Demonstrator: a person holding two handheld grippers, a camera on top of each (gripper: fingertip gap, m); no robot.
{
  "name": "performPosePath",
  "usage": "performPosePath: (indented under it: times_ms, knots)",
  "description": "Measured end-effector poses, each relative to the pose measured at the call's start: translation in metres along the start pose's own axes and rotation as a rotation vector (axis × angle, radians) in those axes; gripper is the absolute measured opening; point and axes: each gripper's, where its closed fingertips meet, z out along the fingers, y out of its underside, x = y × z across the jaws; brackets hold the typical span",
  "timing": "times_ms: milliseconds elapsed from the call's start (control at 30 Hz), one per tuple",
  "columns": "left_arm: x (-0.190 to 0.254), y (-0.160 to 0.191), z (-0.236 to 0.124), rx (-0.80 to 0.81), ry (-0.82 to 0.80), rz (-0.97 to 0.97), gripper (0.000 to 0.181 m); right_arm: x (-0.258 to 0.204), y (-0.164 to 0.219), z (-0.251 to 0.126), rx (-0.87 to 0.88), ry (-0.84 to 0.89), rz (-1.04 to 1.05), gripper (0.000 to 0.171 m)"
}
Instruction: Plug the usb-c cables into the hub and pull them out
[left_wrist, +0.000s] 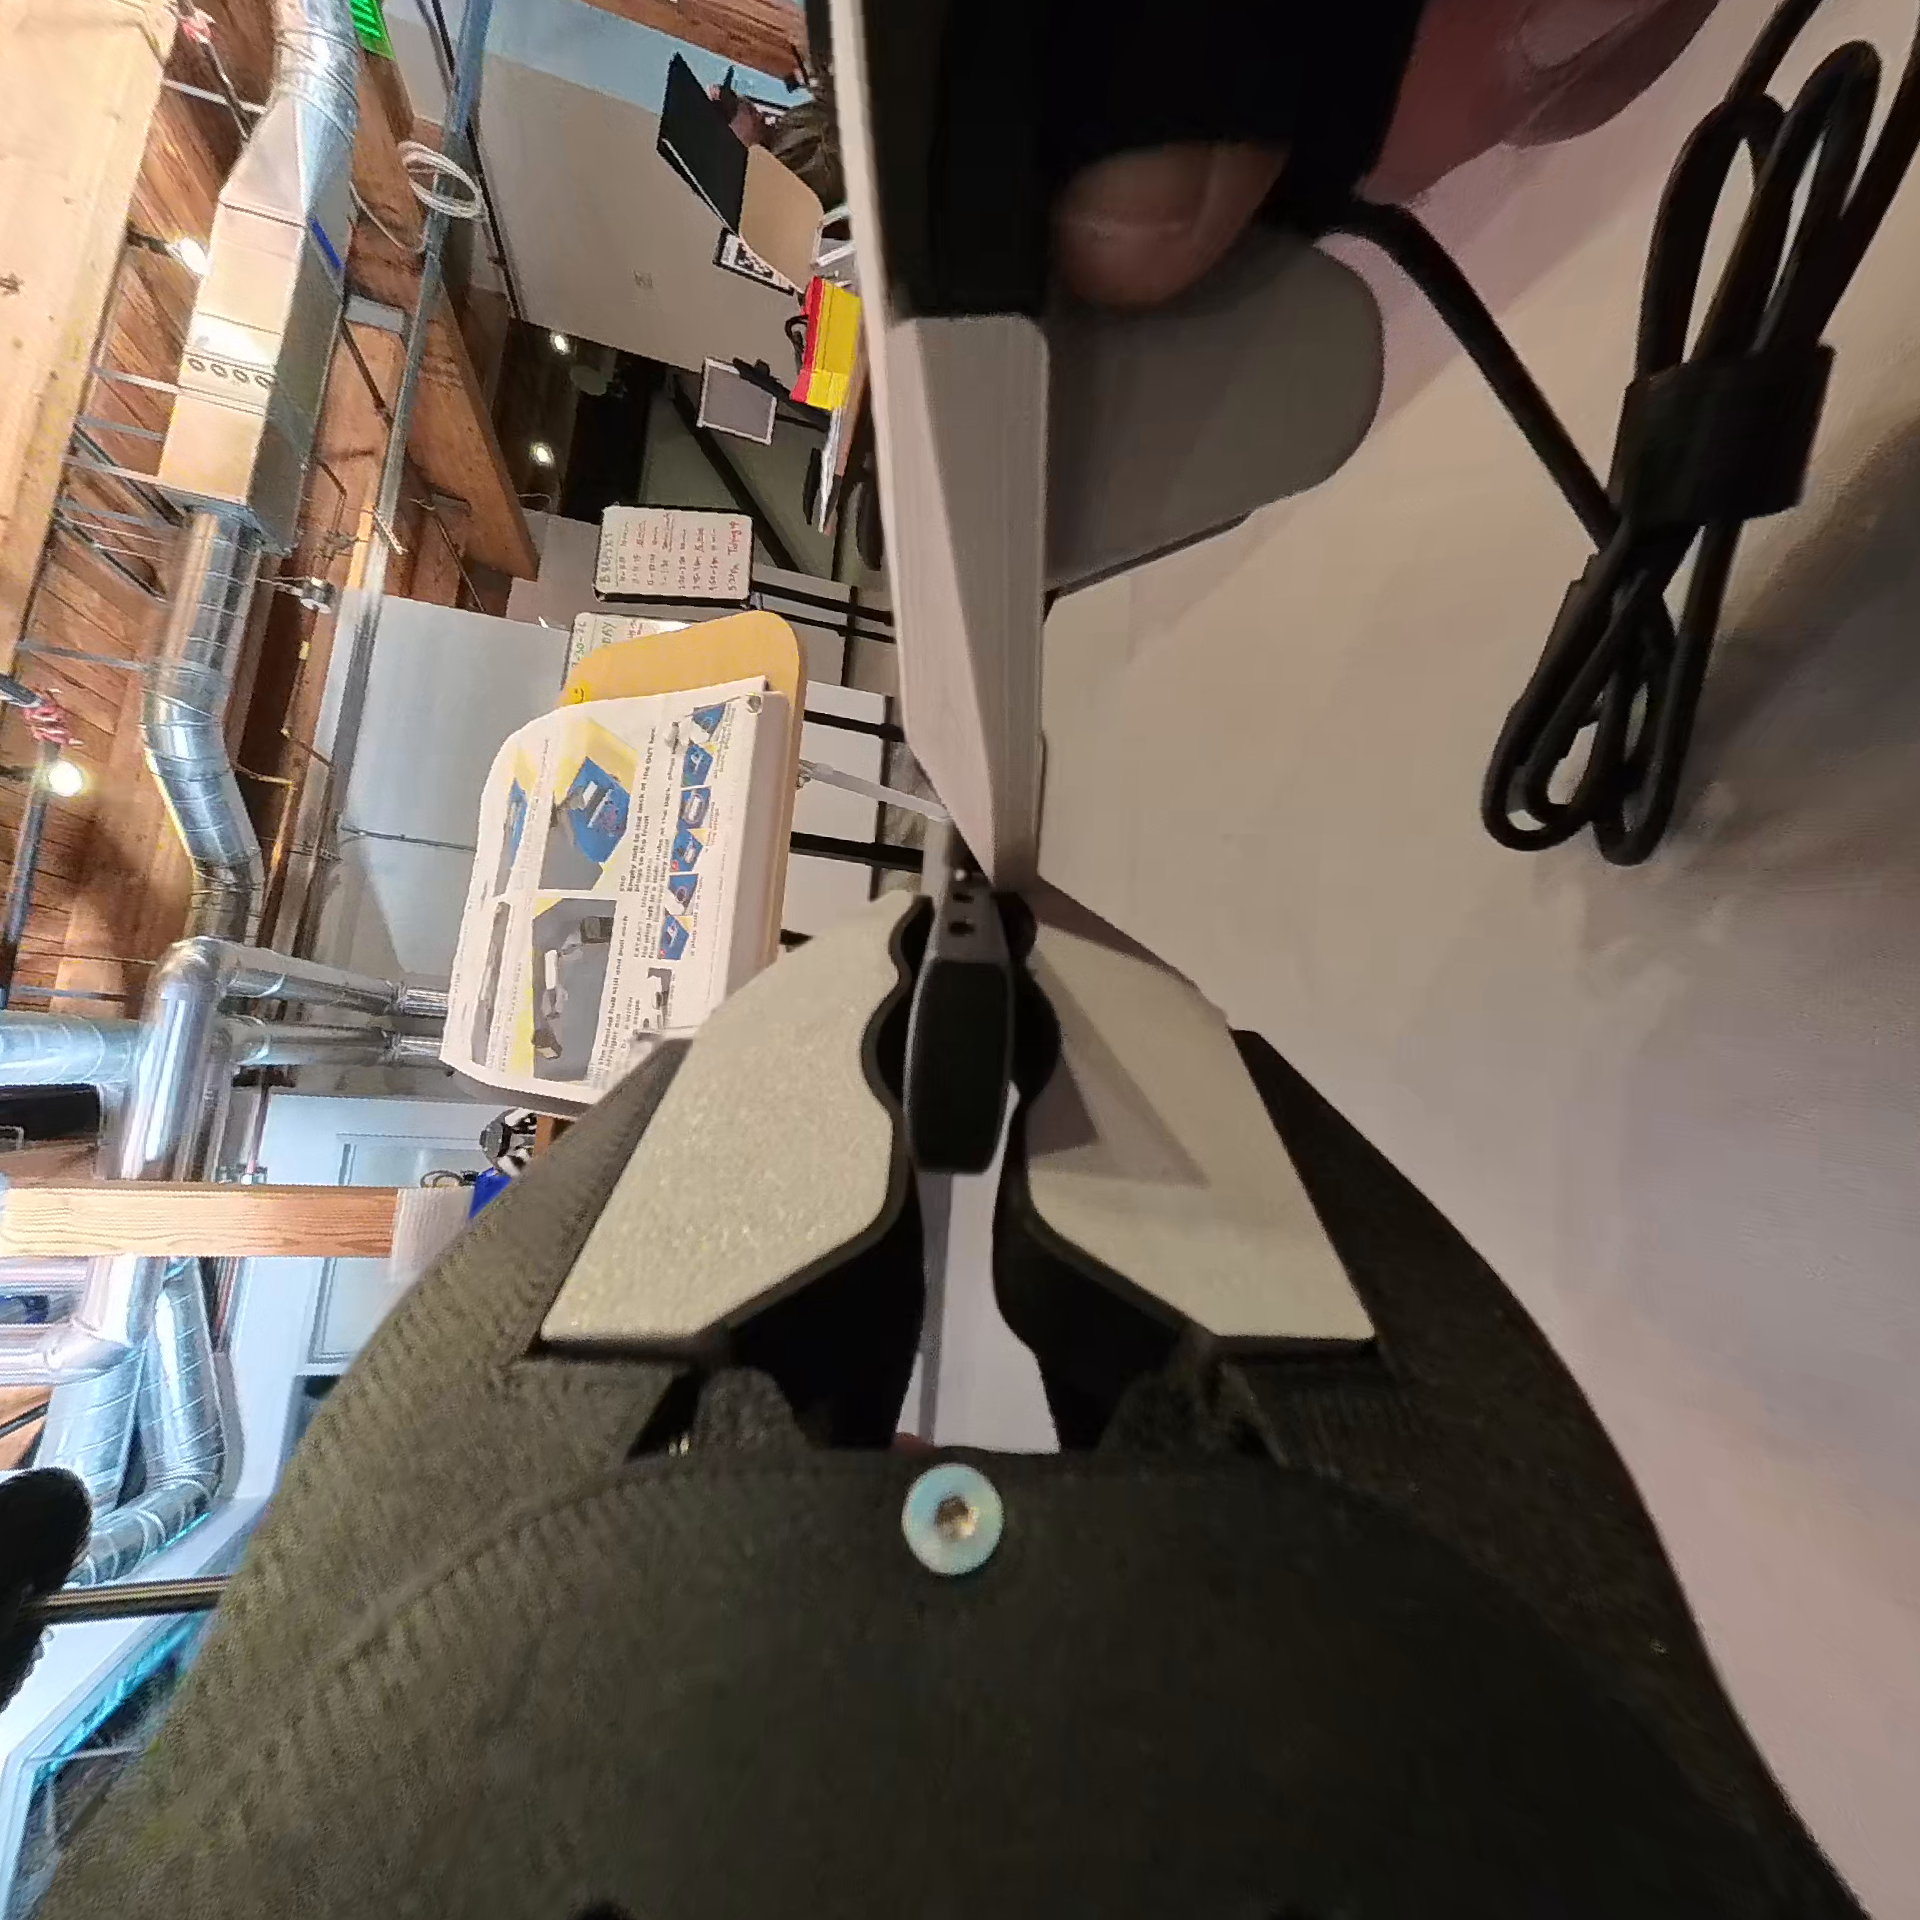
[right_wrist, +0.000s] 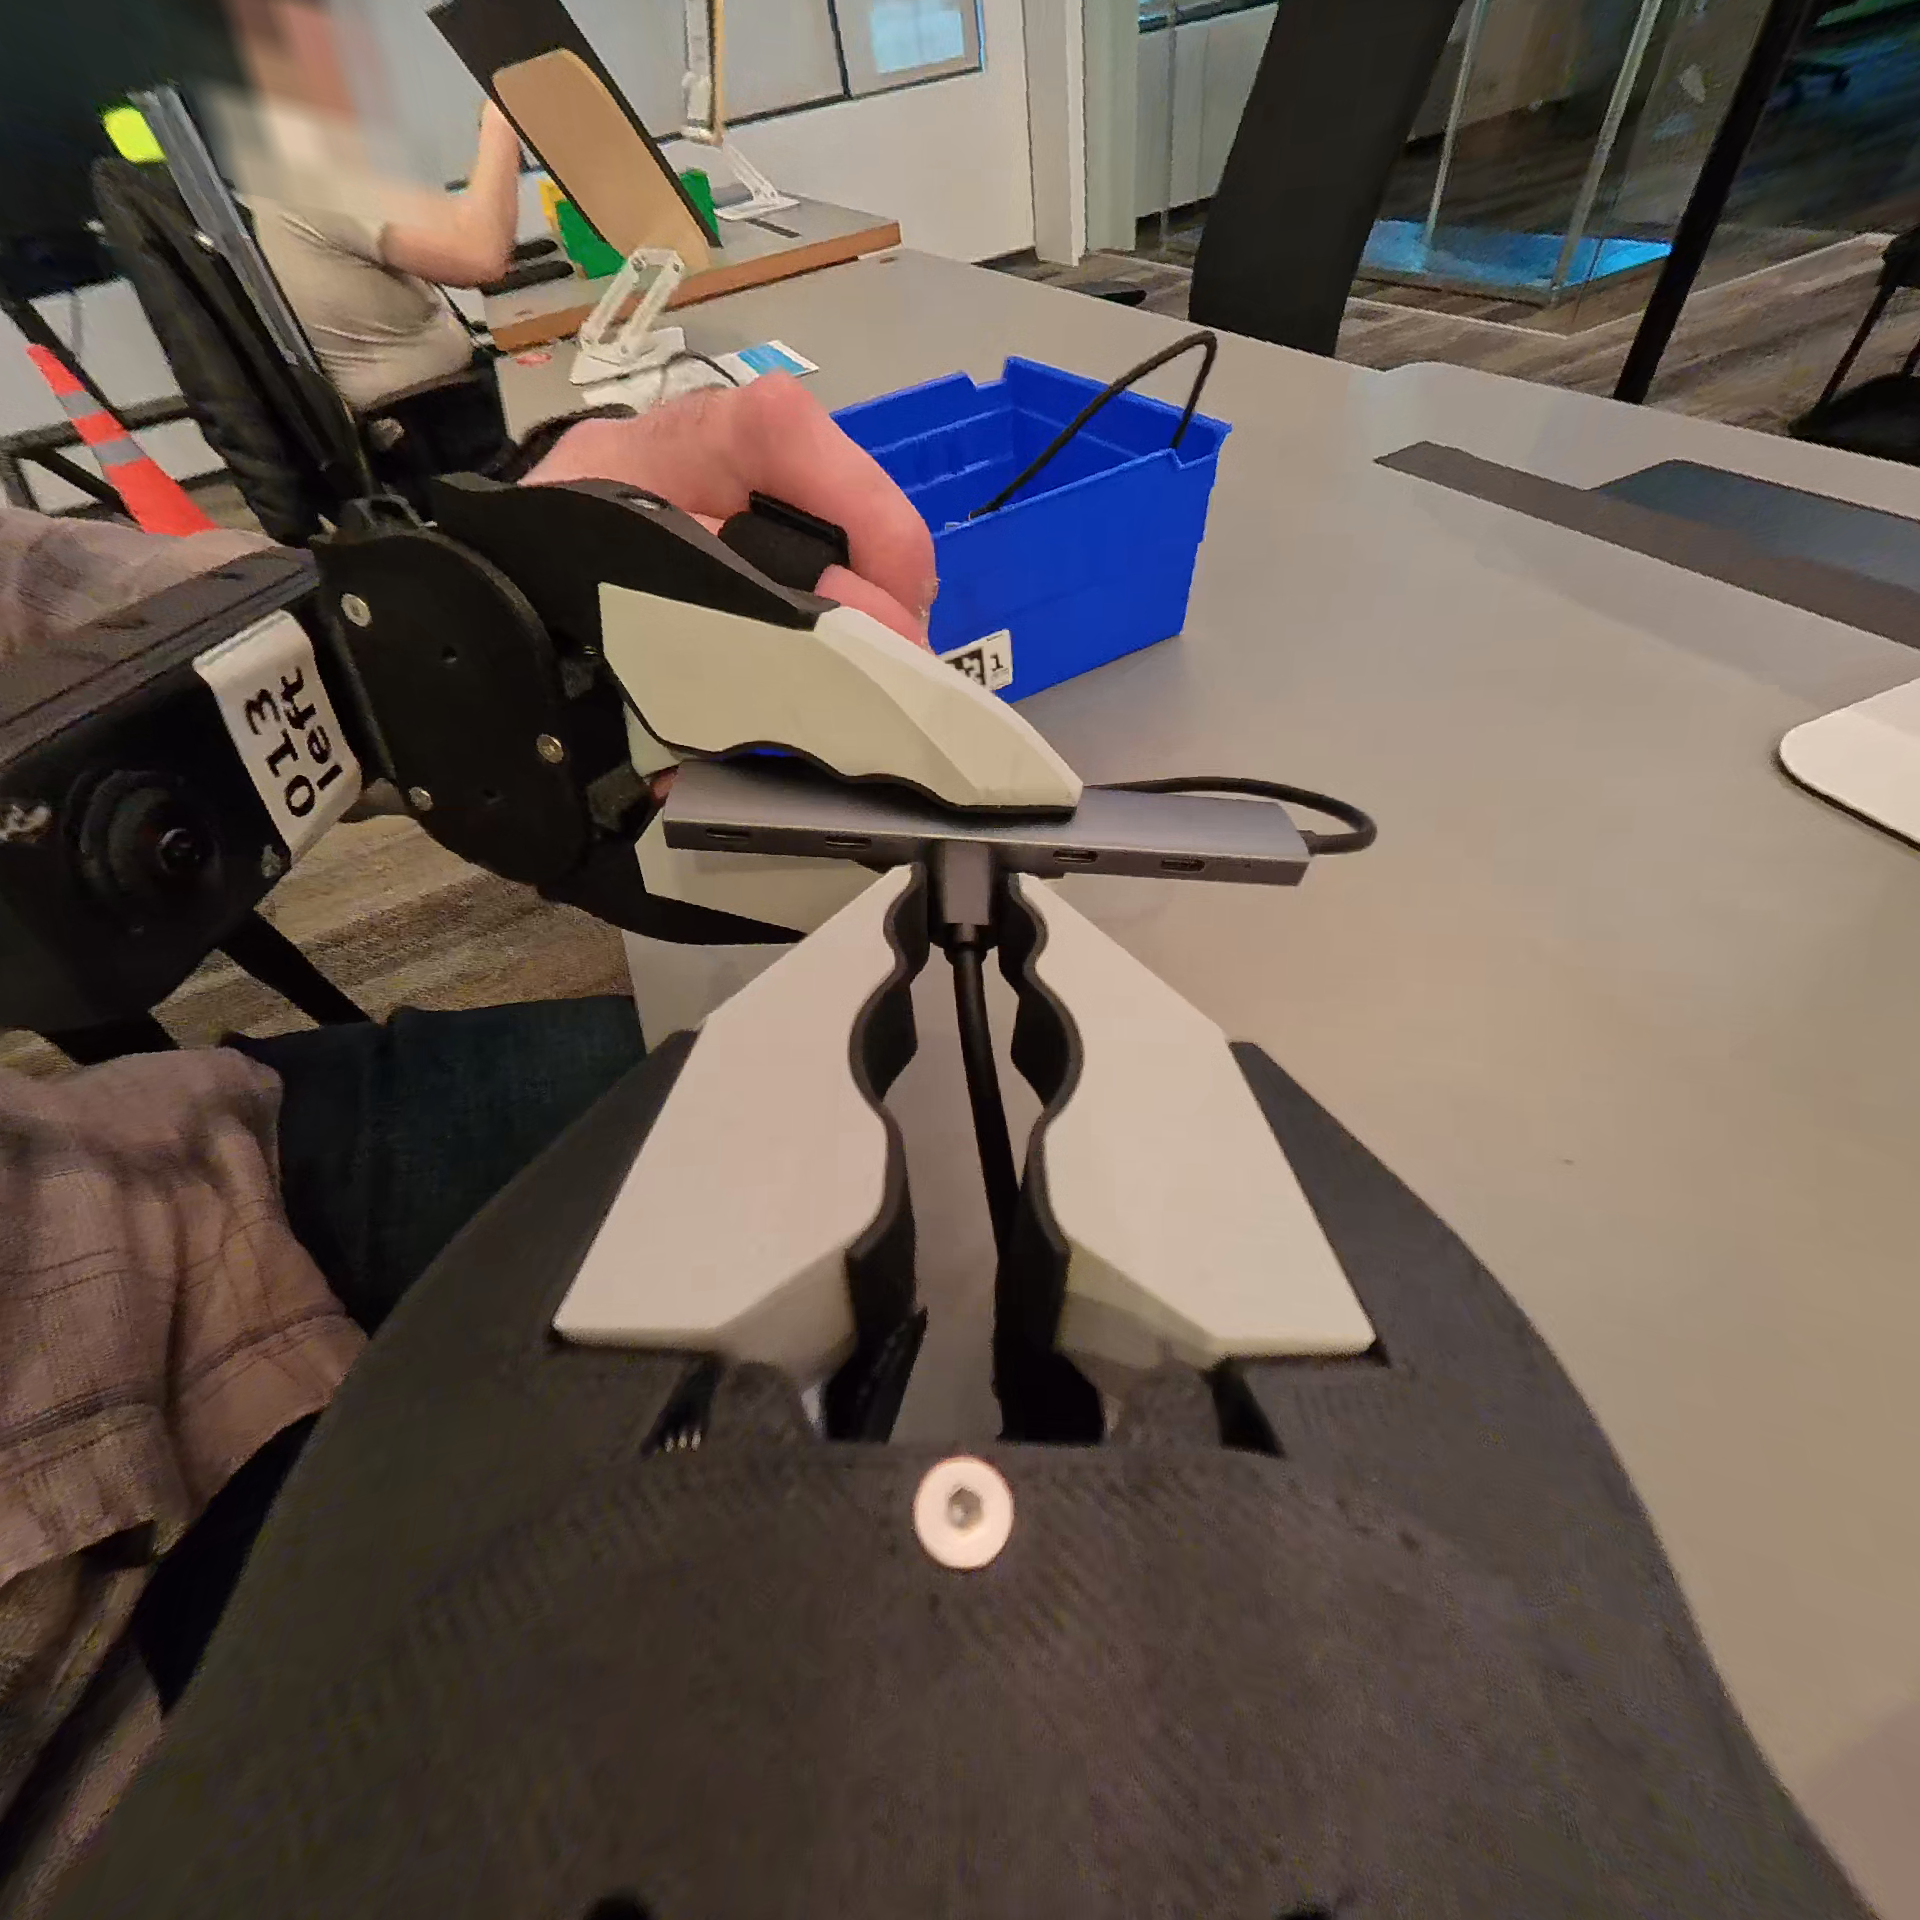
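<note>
Left wrist view first: the left gripper (left_wrist: 966, 935) is rolled onto its side and clamped on the end of the hub (left_wrist: 958, 1039), which shows edge-on as a dark slab pinched between the 2 pale fingers (left_wrist: 748, 1122). Beyond it stands the other gripper's pale finger (left_wrist: 961, 582), and a bundled black cable (left_wrist: 1683, 499) lies on the white table (left_wrist: 1455, 1039), well apart from the hub.

Right wrist view: the right gripper (right_wrist: 961, 894) is closed on the grey plug of a usb-c cable (right_wrist: 982, 1060), the plug's nose meeting the hub's (right_wrist: 987, 826) front edge at a middle port. Whether it is fully seated cannot be told (the fingertips hide the joint). The left gripper (right_wrist: 831, 707) pins the hub from above and below, off the grey table (right_wrist: 1455, 1039). A blue bin (right_wrist: 1049, 540) with another cable draped in it sits behind.

To do this step well, I judge the right gripper should travel dead straight along the port axis, no twisting or levering, while the left one holds firm so the hub cannot pivot about its grip. Slow, even force suits it.
</note>
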Motion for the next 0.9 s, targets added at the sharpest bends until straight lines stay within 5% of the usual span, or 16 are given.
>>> performPosePath:
  times_ms: [267,667,900]
  knots:
    - [0.009,0.011,0.005,-0.077,0.058,-0.106,0.011,0.007,0.005,0.006,-0.083,0.111,-0.032,0.010]
    - [0.002,-0.004,0.000,0.010,0.057,-0.141,0.011,-0.001,-0.006,-0.008,0.026,-0.100,0.085,0.010]
    - [0.003,0.011,0.008,-0.088,0.063,-0.203,0.011,0.011,-0.004,0.001,-0.059,0.110,-0.024,0.010]
